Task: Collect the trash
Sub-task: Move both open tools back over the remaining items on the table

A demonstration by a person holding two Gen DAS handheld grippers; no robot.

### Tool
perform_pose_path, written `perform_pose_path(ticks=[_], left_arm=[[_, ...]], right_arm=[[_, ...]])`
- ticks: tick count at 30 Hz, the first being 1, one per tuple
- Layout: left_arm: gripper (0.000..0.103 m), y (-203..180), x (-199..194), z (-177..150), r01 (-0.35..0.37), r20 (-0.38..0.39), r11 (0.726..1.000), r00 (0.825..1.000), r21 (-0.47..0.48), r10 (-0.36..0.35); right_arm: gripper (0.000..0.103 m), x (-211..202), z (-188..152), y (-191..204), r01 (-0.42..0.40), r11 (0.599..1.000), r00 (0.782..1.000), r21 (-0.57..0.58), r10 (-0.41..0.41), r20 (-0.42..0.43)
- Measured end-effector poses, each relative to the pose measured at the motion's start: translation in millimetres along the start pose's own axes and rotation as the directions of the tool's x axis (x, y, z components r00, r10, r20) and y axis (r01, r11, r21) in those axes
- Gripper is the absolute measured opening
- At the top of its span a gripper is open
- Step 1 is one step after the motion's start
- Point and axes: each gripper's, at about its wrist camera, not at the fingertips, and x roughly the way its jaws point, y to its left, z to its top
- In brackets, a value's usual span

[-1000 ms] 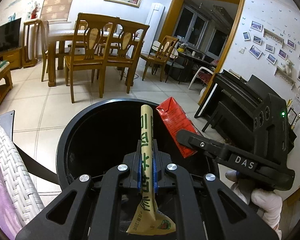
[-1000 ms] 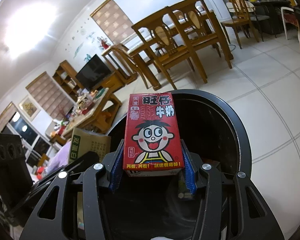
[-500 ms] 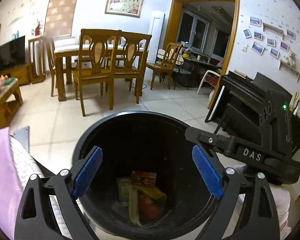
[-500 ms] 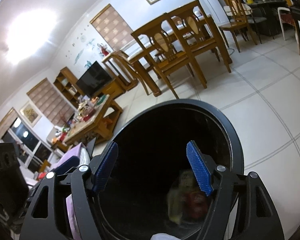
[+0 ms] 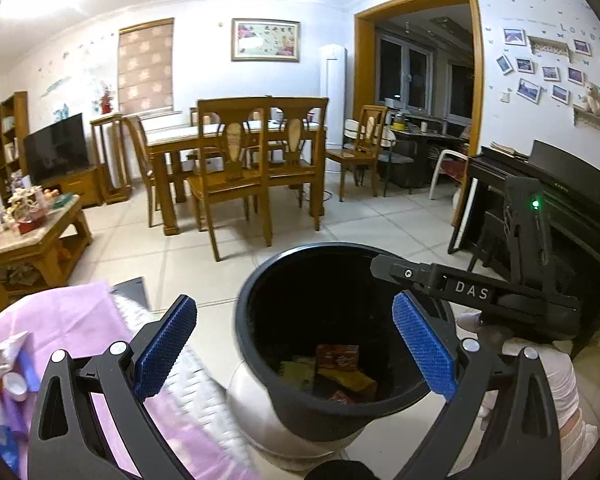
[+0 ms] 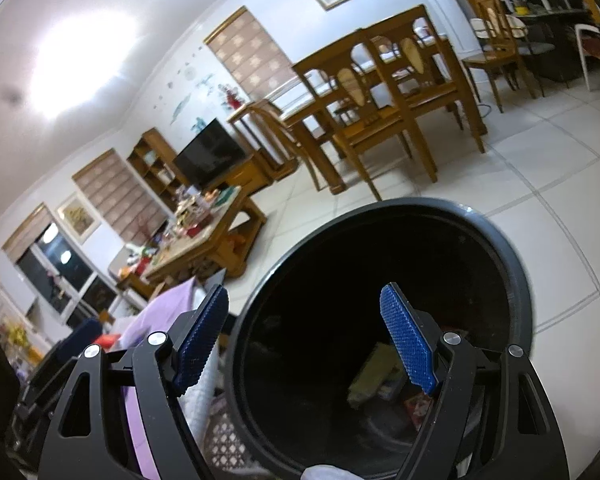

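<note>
A black round trash bin (image 5: 260, 292) stands on the tiled floor, and it also shows in the right wrist view (image 6: 496, 236). Inside lie a red carton (image 5: 337, 357) and yellow wrappers (image 5: 350, 380); the right wrist view shows blurred wrappers (image 6: 374, 376) at its bottom. My left gripper (image 5: 296, 344) is open and empty, above the bin's left rim. My right gripper (image 6: 304, 340) is open and empty over the bin; its body (image 5: 472, 292) shows at the bin's right in the left wrist view.
A table with a lilac cloth (image 5: 60, 320) and small packets (image 5: 4, 376) lies left of the bin. A wooden coffee table (image 5: 32, 240), a dining table with chairs (image 5: 240, 160) and a black piano (image 5: 560, 200) stand around the tiled floor.
Both grippers opened and dropped the rolled wrapper and the red milk carton into the bin. Both have since drawn back and swung left, bringing the lilac cloth into view.
</note>
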Motion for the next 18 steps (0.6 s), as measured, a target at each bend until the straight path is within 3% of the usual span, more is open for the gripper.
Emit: perform_pose_path(ticks=[10,15,18], left_arm=[[0.098,77,-24,-35,-0.100,-0.067,0.986,0.994,-0.135,0.092],[0.098,134,-46,-56,-0.175,-0.100,0.959,0.983,-0.221,0.156],[0.098,180,-69,-71,-0.240,-0.112,0.925,0.970,-0.296,0.216]], right_arm=[[0.078,52,-31,94,-0.096,0.985,0.987,-0.143,0.076,-0.138],[0.078,82,-51,145,-0.158,0.966,0.971,-0.204,0.114,-0.211],[0.078,100,-66,184,-0.199,0.948,0.956,-0.249,0.132,-0.261]])
